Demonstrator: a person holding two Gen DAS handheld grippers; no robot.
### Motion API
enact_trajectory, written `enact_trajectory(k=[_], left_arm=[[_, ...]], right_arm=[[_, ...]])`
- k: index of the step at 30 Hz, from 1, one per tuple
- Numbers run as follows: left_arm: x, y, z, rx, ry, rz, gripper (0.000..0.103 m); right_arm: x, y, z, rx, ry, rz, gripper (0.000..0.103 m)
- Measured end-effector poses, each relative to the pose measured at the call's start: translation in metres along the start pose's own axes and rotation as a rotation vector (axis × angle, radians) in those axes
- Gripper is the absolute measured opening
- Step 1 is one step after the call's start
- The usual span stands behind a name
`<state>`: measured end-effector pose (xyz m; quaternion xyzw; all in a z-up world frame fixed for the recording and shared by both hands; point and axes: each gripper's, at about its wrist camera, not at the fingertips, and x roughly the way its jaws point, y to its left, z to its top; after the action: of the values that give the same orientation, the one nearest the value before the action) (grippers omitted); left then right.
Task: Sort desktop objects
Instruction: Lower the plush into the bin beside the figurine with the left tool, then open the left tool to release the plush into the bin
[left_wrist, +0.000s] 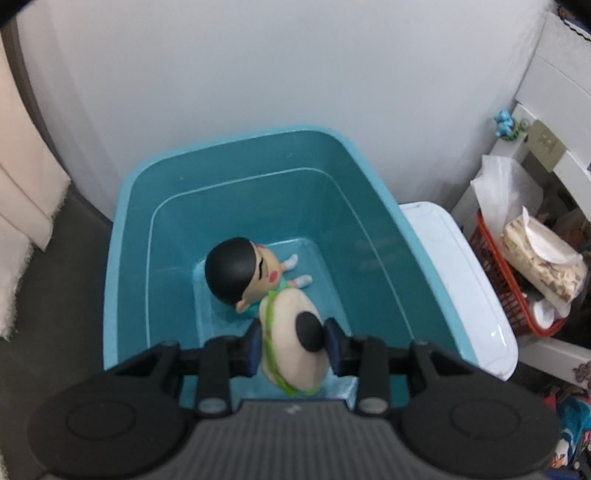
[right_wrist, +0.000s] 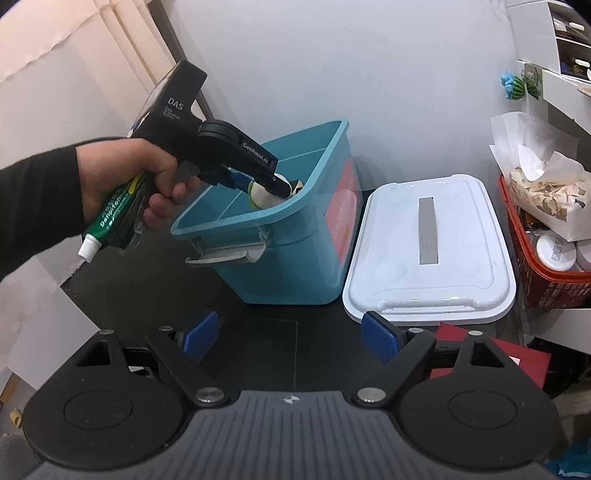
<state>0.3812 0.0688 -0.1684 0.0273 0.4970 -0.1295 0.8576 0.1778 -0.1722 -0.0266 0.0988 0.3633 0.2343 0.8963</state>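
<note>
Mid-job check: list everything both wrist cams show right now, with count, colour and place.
storage bin: 1, teal, on the dark desk, open
doll figure: 1, black hair, lying on the bin floor
plush toy: 1, cream with green trim, over the bin, in the left gripper
bin lid: 1, white, flat, right of the bin
basket: 1, red, far right, holds a tissue pack
tube: 1, green, in the left hand
left gripper: shut on the plush toy
right gripper: open, empty
</note>
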Motion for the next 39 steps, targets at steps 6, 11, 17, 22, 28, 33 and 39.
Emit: enact_trajectory(k=[6, 11, 17, 22, 28, 33, 39], left_arm=[[-0.01, 0.001, 0.021, 0.022, 0.05, 0.005, 0.039], [0.01, -0.017, 0.044, 0.058, 0.097, 0.016, 0.039], [0.006, -0.039, 0.073, 0.091, 0.14, 0.022, 0.041], [-0.016, -0.044, 0.081, 0.086, 0.158, 0.016, 0.041], [-0.041, -0.047, 0.082, 0.084, 0.157, 0.016, 0.042], [-0.057, -0.042, 0.083, 0.058, 0.147, 0.015, 0.05], [-0.081, -0.04, 0.086, 0.059, 0.127, 0.023, 0.053]], right_arm=[[0.01, -0.003, 0.001, 0.01, 0.03, -0.005, 0.088], [0.015, -0.003, 0.002, 0.004, 0.037, -0.008, 0.088], [0.016, -0.005, 0.001, 0.009, 0.038, -0.014, 0.088], [0.018, -0.003, -0.001, -0.003, 0.049, -0.013, 0.088], [0.019, -0.005, 0.0, 0.002, 0.046, -0.017, 0.088], [0.018, -0.004, 0.0, -0.006, 0.045, -0.019, 0.088], [0.016, -0.007, 0.001, -0.003, 0.039, -0.026, 0.088]])
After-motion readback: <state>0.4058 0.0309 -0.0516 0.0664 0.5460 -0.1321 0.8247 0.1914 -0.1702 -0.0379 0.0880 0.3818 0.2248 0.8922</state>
